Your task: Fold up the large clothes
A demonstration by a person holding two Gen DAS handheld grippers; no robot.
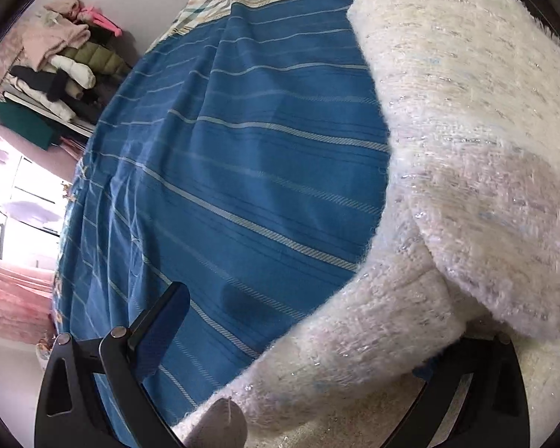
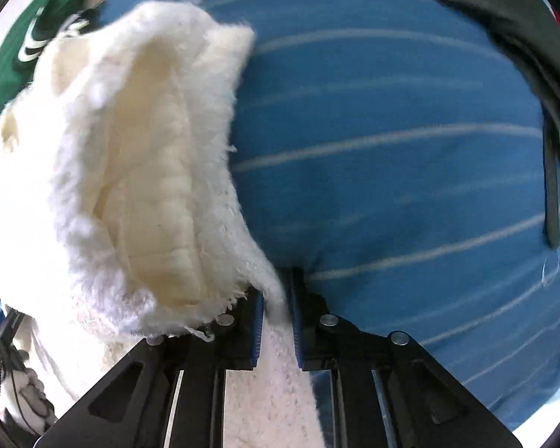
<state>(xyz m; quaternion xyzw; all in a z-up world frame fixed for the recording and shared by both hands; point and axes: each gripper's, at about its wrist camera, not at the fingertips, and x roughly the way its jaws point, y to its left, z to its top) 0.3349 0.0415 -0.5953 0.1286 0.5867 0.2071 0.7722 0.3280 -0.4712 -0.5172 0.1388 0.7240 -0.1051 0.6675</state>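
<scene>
Meanwhile the right gripper (image 2: pixel 276 298) pinches an edge of the fluffy white garment (image 2: pixel 130 156) above the blue striped bedspread (image 2: pixel 392 149), the left gripper (image 1: pixel 317 339) spread wide around its sleeve; best folded by keeping the cloth taut and level.

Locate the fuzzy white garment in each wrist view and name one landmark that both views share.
Left wrist view: the fuzzy white garment fills the right side, from the top edge down to the bottom centre, draped over the right finger of the left tongs.
Right wrist view: it fills the left half, and a thin strip runs down between the nearly closed fingers of the right tongs.
Shared landmark: the blue striped bedsheet.
</scene>
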